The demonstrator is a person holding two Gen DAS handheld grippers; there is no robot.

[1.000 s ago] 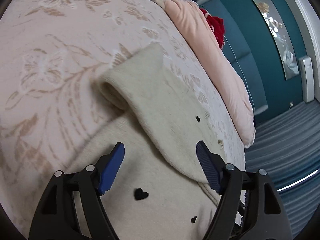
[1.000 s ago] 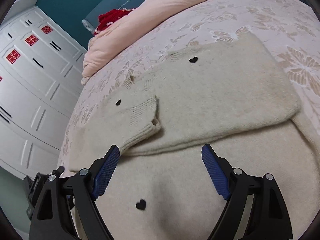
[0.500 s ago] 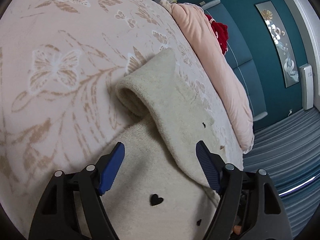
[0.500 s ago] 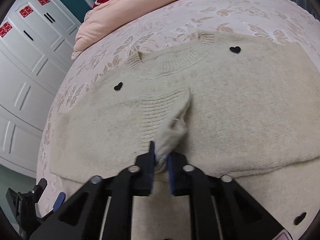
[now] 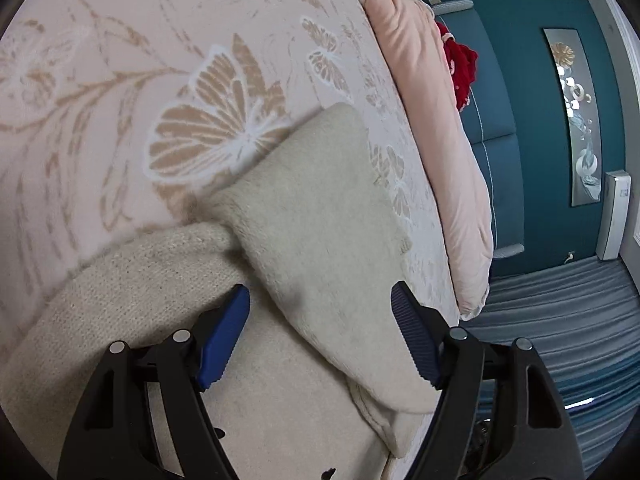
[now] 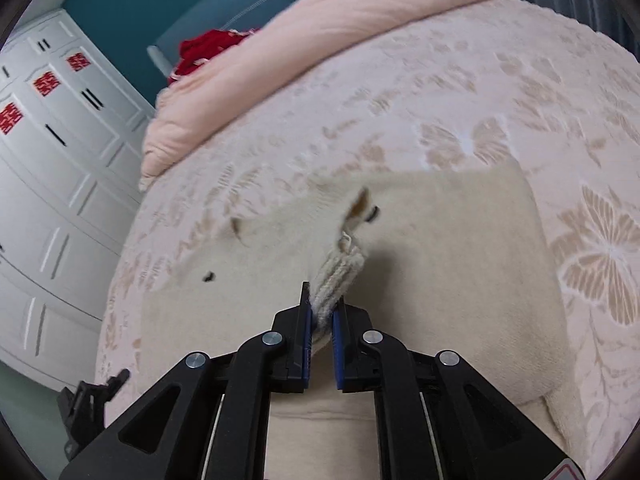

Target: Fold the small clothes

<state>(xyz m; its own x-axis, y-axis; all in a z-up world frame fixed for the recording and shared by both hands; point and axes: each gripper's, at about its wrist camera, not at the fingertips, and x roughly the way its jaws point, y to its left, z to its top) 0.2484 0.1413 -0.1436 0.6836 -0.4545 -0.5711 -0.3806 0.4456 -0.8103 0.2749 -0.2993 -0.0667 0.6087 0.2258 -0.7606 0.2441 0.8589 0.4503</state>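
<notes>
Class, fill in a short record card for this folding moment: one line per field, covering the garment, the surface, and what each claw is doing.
Garment: cream knit sweater with small black hearts, one sleeve already folded across the body
Surface: pink bedspread with butterfly pattern
Right claw: shut on the ribbed sleeve cuff, lifting it off the body
Left claw: open, hovering over the folded sleeve, gripping nothing
Background: peach duvet, white wardrobe

A butterfly-patterned bedspread (image 5: 200,60), a pink quilt (image 6: 360,12), and a white wardrobe (image 6: 52,160).
</notes>
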